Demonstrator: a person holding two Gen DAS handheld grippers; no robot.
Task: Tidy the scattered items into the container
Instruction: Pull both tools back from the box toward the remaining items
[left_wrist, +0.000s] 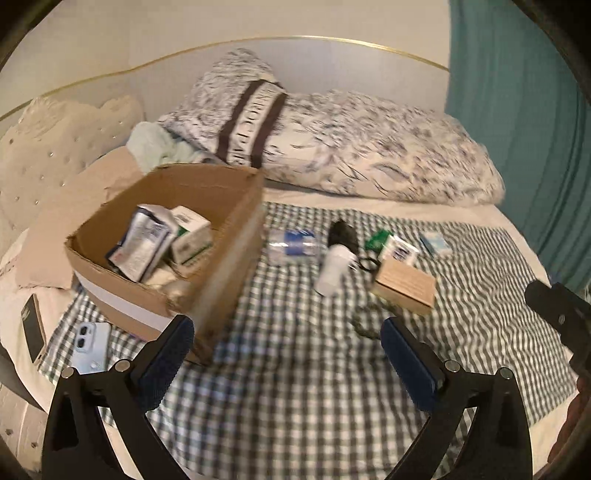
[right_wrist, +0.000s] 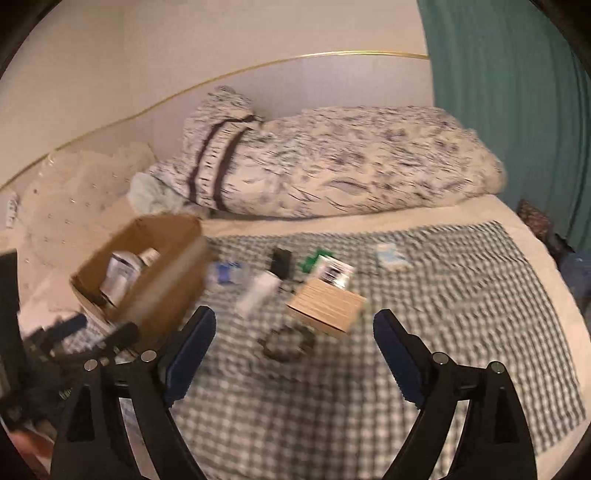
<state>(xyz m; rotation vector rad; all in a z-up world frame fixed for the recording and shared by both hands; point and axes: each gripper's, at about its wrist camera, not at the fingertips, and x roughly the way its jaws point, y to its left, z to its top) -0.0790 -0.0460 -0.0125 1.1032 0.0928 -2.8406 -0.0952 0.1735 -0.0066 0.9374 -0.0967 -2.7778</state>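
1. You hold two grippers over a checked cloth (left_wrist: 295, 369) on a bed: the left gripper (left_wrist: 287, 343) and the right gripper (right_wrist: 294, 338). Both have their jaws spread wide with nothing between them.
2. There is one container, a cardboard box (left_wrist: 229, 236). It sits on the left part of the cloth, open at the top, with a white band along its near wall.
3. Inside the box you can count at least two cartons: a blue-and-silver pack (left_wrist: 142, 240) leaning on end, and a white carton with green print (left_wrist: 192, 236) just beside it. Pale items lie under them, too blurred to name.
4. Loose on the cloth, right of the box, you have about seven items in a close cluster:
   - one clear bottle with a blue label (left_wrist: 291, 245), lying on its side just beside the box;
   - one white bottle (left_wrist: 334, 269), tipped over;
   - one black item (left_wrist: 343, 234) touching its far end;
   - one green packet (left_wrist: 376, 240);
   - one white carton with dark print (left_wrist: 400, 251);
   - one tan box (left_wrist: 404, 290), nearest your grippers;
   - one pale blue packet (left_wrist: 436, 242), set apart to the right.
5. A dark ring-shaped thing (right_wrist: 286, 341) lies on the cloth close to the right gripper, in front of the tan box; it is too blurred to name.
6. Left of the box, one phone (left_wrist: 90, 347) lies at the cloth's edge.
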